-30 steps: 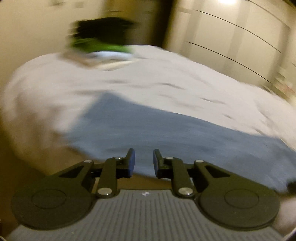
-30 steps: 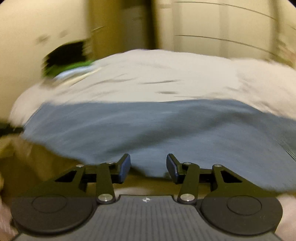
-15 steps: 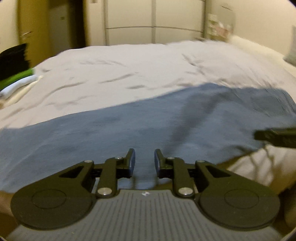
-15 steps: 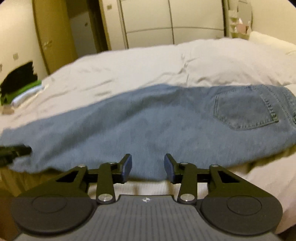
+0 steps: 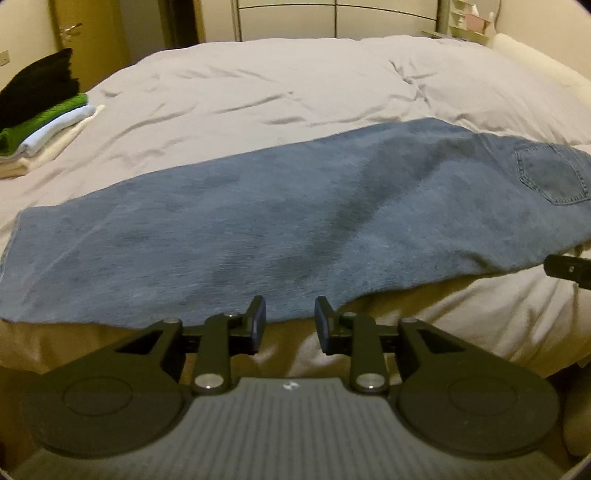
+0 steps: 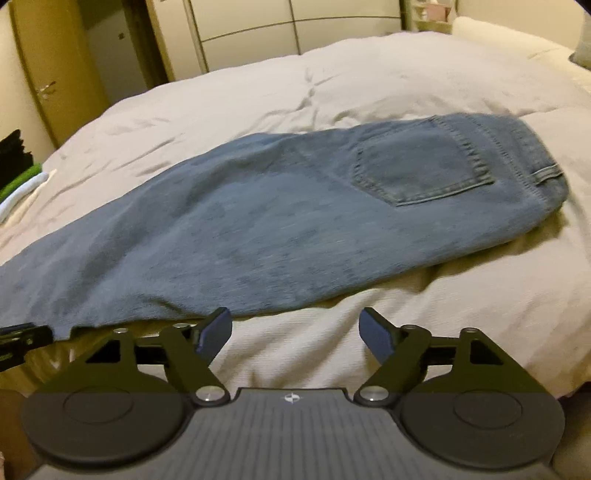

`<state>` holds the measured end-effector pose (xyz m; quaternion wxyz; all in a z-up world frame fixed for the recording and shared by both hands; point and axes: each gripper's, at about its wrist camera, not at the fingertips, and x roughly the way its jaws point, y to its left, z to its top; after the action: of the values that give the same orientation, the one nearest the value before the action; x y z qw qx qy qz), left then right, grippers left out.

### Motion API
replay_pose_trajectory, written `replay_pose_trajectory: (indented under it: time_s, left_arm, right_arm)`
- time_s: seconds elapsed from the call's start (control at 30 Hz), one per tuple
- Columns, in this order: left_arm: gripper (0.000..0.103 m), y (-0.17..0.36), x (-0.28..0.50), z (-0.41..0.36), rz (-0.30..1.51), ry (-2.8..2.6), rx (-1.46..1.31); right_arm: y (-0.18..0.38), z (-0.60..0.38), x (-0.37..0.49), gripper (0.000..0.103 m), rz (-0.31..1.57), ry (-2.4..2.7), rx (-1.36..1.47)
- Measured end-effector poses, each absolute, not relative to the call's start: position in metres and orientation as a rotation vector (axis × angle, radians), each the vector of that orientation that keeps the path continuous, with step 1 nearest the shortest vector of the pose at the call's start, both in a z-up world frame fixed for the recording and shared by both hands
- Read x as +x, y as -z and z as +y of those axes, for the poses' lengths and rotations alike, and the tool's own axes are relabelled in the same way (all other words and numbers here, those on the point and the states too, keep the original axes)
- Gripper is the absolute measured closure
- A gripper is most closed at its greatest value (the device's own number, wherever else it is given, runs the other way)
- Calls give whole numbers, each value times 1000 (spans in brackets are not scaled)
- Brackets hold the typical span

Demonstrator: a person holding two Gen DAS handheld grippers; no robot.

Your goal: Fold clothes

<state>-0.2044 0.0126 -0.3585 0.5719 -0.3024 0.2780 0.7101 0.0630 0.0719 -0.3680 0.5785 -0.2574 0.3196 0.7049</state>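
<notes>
A pair of blue jeans (image 5: 295,221), folded lengthwise, lies flat across the near part of the bed. Its hem end is at the left and its back pocket (image 6: 421,170) and waistband are at the right. My left gripper (image 5: 290,321) hovers at the jeans' near edge around mid-leg, its jaws opening with a small gap and nothing between them. My right gripper (image 6: 295,328) sits just short of the near edge below the seat, jaws opening wide, nothing between them. Each gripper's tip shows at the edge of the other's view: right gripper (image 5: 569,267), left gripper (image 6: 22,338).
The bed carries a pale wrinkled duvet (image 5: 295,81). A stack of folded clothes (image 5: 40,122), black, green, light blue and cream, sits at its far left corner. Wardrobe doors (image 6: 295,33) and a wooden door (image 5: 88,40) stand behind; a pillow (image 6: 491,33) lies at the far right.
Both views have swung right along the jeans and steadied, bringing the pocket end into sight. The right jaws have spread much wider; the left jaws have parted slightly.
</notes>
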Motion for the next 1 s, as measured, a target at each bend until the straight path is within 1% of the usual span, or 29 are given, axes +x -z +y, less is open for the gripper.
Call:
replay_pose_trajectory:
  time_s: [0.07,0.23,0.53,1.0]
  left_arm:
    - [78,355,-209,8,649,-1691,-713]
    - [75,350,-223,-5,629,-1750,-733]
    - [73,346,-254,-37,597,-1848,-783]
    - [69,346,-281,-56,541,-1892,-838]
  right_arm:
    - [365,67,62,19,751,-1632,-606]
    - [356,55,60,14,733,-1620,-606]
    - [338,34,52,14,698,-1651,-569]
    - [337,25,27,14,689,-1681,-597]
